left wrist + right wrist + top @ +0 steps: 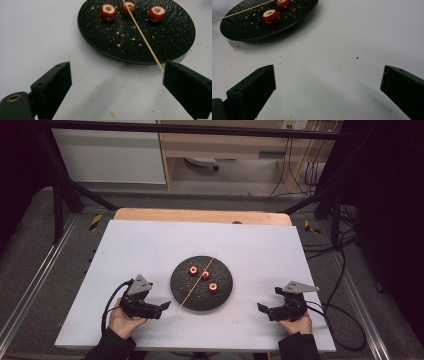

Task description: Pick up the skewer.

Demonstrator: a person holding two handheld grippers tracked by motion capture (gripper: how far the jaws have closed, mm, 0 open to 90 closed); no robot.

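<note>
Evidently the skewer (142, 37) lies slanted across the black plate (177, 287) so its near end overhangs the rim, easy to pinch; three cored red fruit pieces (205, 275) sit beside it mid-desk. Left gripper (161, 308) rests just beside that end, jaws wide apart; right gripper (264, 309) waits well off, jaws apart and empty.

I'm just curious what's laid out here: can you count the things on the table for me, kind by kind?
Red cored fruit pieces: 3
Wooden skewer: 1
Black plate: 1
Hand-held grippers: 2, left gripper and right gripper, both with fingers apart
Total: 7
</note>
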